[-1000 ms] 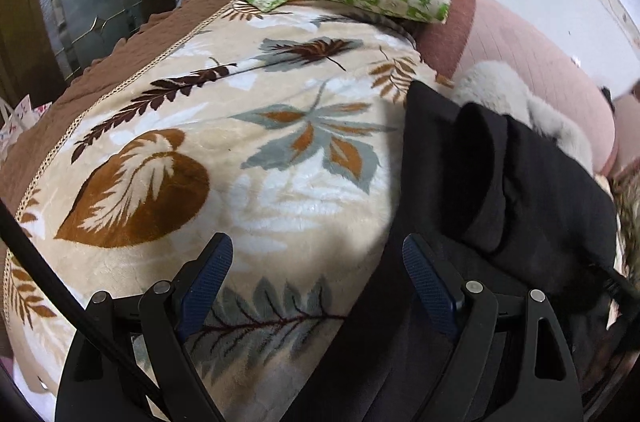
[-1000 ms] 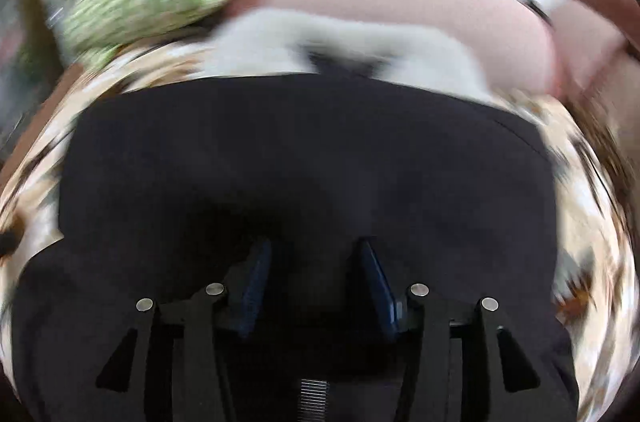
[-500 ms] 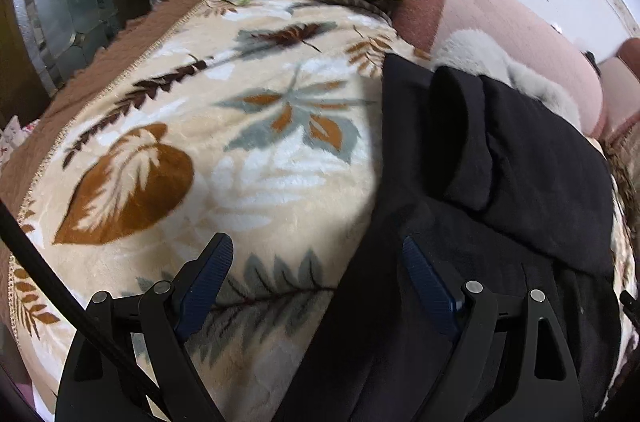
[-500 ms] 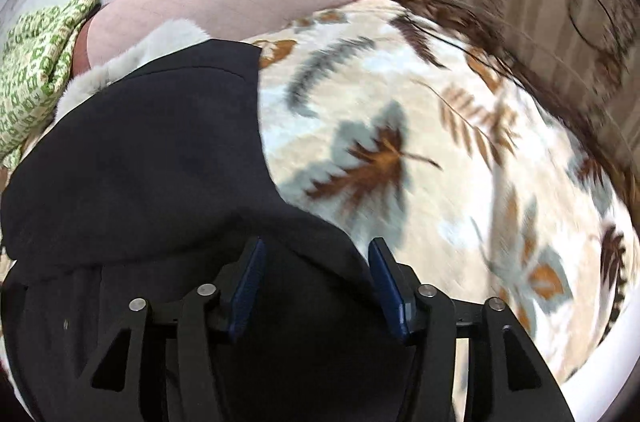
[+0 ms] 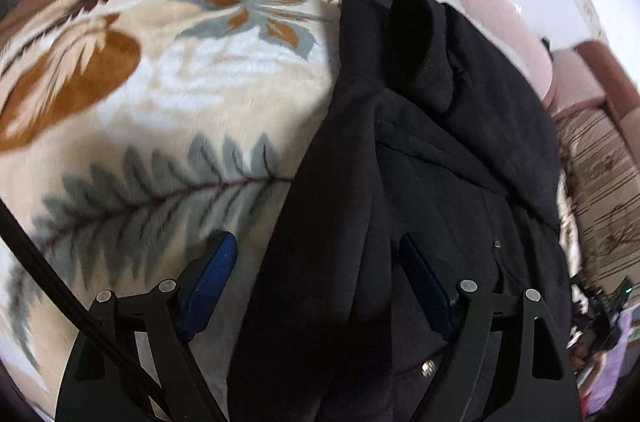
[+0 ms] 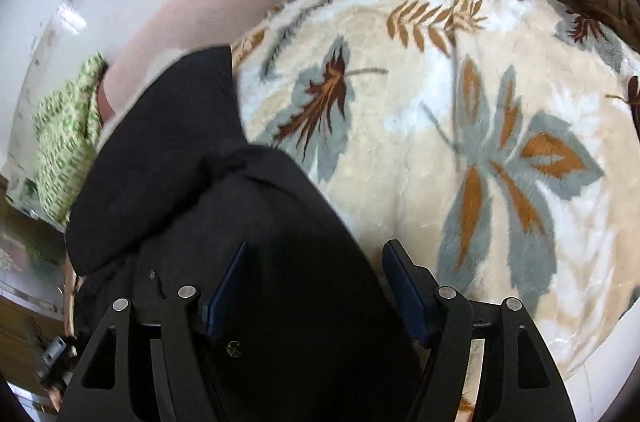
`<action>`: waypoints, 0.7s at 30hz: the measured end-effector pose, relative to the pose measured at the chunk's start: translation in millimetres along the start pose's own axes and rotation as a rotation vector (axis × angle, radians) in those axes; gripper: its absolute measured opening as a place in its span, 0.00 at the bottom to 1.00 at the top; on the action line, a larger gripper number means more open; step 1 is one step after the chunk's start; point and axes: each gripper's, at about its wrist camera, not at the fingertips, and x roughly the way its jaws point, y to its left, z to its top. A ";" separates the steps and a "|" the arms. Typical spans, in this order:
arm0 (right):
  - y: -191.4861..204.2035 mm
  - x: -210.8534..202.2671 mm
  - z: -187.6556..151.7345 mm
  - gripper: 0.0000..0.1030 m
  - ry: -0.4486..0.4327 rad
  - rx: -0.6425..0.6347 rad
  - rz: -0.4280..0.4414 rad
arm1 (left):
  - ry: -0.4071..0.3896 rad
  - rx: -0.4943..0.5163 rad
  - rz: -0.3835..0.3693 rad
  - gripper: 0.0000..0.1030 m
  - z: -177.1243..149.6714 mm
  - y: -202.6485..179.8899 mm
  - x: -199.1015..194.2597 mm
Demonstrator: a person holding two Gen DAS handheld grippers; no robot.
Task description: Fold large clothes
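black, thick and floppy, the coat (image 5: 432, 150) sprawled on the leaf-print blanket (image 5: 168, 70) on the bed looks heavy-ish (blurry view), so i'd pinch its side hems, left gripper (image 5: 316, 278) closing a bit, right gripper (image 6: 316, 286) just widened, both fingers apart around cloth, not clamped.

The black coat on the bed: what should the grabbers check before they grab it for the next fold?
1. Left gripper open: ok; its jaws just narrowed slightly.
2. Right gripper open: ok; its jaws just widened, nothing pinched.
3. Coat's edge between left fingers: ok.
4. Coat's edge between right fingers: ok.
5. Coat lying flat: not ok, a thick fold is bunched on top.
6. Blanket kept out of the grip: cannot tell.
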 end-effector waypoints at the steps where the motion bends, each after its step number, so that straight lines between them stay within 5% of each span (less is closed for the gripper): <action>1: -2.6 -0.1 -0.5 0.74 0.006 0.014 0.003 | 0.006 -0.021 -0.038 0.71 -5.9 1.7 -2.4; 5: -10.8 17.5 -6.9 0.75 0.142 0.107 0.159 | 0.019 -0.031 -0.140 0.59 -21.1 0.4 -7.7; 13: 9.0 13.8 -24.7 0.76 0.186 0.043 0.274 | 0.052 -0.162 -0.343 0.59 -50.6 16.4 -10.9; 21: 22.3 -6.3 -58.6 0.76 0.238 -0.032 0.425 | 0.071 -0.103 -0.387 0.59 -72.3 0.5 -15.8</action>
